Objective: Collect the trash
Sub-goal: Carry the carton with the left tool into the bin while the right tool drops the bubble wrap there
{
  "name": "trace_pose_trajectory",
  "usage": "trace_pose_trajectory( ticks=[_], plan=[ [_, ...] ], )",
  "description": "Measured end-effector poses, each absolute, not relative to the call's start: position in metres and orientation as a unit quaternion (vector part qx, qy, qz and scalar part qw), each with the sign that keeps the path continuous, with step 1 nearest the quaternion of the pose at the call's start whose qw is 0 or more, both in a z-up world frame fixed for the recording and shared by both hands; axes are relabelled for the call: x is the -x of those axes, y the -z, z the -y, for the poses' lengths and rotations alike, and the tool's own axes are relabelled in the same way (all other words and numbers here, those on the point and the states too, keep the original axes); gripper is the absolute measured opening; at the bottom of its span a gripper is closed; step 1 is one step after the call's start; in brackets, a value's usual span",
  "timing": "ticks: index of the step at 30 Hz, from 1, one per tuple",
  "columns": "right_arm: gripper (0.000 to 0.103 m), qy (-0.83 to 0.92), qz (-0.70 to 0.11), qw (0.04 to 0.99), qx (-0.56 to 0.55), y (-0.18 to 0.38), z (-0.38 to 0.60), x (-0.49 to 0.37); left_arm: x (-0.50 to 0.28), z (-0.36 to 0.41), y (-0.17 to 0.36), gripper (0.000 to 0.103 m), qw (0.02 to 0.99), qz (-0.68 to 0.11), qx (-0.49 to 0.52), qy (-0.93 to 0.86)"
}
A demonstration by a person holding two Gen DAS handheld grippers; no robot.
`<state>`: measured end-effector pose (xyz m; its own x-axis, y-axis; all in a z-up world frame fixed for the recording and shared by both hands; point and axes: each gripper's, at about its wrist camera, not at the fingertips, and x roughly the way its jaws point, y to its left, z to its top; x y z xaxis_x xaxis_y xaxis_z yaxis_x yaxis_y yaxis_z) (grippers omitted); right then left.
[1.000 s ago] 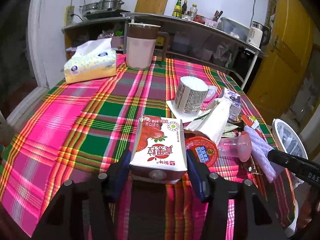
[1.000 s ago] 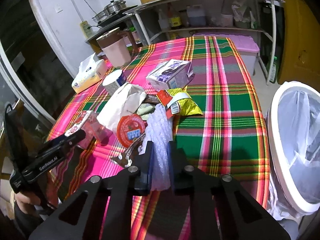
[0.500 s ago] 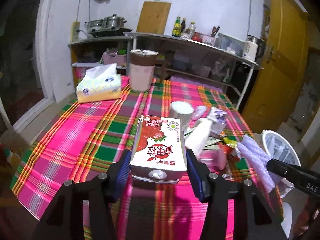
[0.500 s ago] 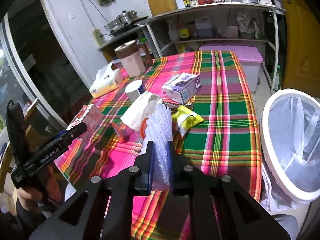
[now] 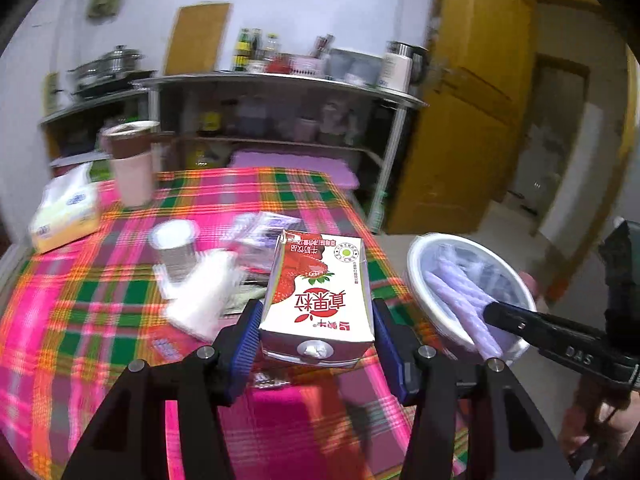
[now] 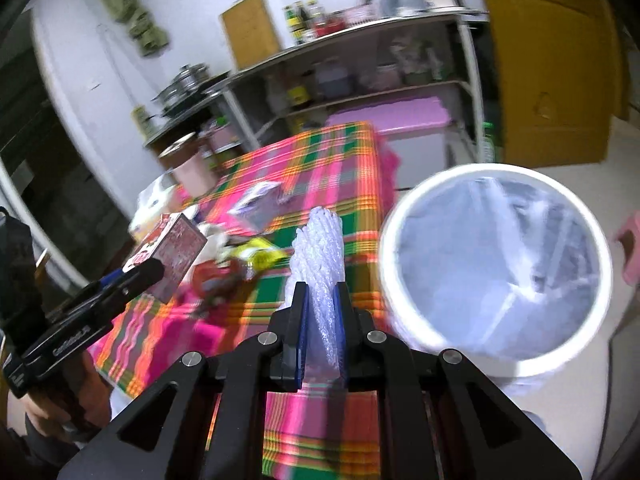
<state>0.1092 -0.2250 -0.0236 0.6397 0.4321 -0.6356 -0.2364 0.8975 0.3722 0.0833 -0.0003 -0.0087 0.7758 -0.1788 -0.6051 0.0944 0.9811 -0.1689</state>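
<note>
My left gripper (image 5: 316,320) is shut on a red-and-white strawberry milk carton (image 5: 318,296), held above the plaid table; the carton also shows in the right wrist view (image 6: 168,252). My right gripper (image 6: 322,300) is shut on a roll of pale purple-white bubble wrap (image 6: 320,252), which also shows in the left wrist view (image 5: 460,300) over the bin's near rim. The white trash bin (image 6: 596,248) with a clear liner stands on the floor right of the table, also in the left wrist view (image 5: 424,248).
On the plaid tablecloth (image 5: 80,280) lie a paper cup (image 5: 176,240), a white bag (image 5: 208,292), a purple box (image 6: 256,200), a yellow wrapper (image 6: 260,256), a red lid (image 6: 208,276), a tissue pack (image 5: 64,212) and a pink jug (image 5: 132,164). Metal shelves (image 5: 280,80) stand behind.
Both grippers have risen and swung right toward the bin, each still holding its item. The bin is now much nearer in both views.
</note>
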Motion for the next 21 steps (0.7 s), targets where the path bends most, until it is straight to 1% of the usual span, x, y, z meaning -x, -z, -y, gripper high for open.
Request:
trace_pose_trajectory(
  ticks=[11,21],
  plan=[
    [0.013,-0.094,-0.396,0.904,-0.132,0.044,0.299,-0.122,-0.129,0.096,0.026,0.054,0.918,-0.352,0.028,0.180],
    [0.014,-0.060,-0.415,0.899,-0.123,0.056,0.321,-0.134,-0.162,0.137,0.046,0.055,0.896,-0.377,0.019,0.233]
  ],
)
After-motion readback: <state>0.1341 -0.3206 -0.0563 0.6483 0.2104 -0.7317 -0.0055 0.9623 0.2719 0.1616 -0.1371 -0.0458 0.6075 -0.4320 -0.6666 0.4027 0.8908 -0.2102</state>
